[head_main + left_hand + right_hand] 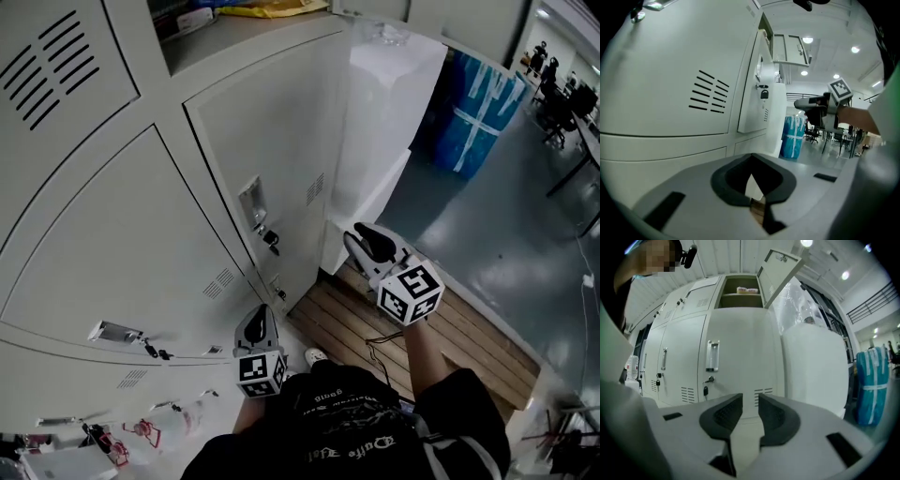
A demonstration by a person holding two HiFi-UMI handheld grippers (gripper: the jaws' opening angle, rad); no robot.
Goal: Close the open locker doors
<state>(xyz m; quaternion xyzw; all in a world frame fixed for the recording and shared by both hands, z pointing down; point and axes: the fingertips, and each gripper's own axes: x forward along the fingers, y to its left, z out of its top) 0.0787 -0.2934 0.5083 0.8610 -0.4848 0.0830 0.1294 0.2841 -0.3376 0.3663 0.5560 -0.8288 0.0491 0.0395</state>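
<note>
A row of pale grey lockers fills the left of the head view. The tall door (272,159) with a handle (711,356) and a key (707,380) stands a little out from the row, as the left gripper view shows. Above it an upper compartment (739,292) is open, its door (780,273) swung out to the right, with packets on the shelf. My right gripper (364,241) is open and empty in front of the tall door's right edge, clear of it. My left gripper (259,326) hangs lower, close to the locker fronts, pads together with nothing held.
A white wrapped block (384,122) stands hard against the lockers' right end. Behind it is a blue wrapped bundle (483,112). A wooden pallet floor (375,319) lies under my feet. Small clutter (94,441) sits at the lower left. Desks and chairs (562,103) are far right.
</note>
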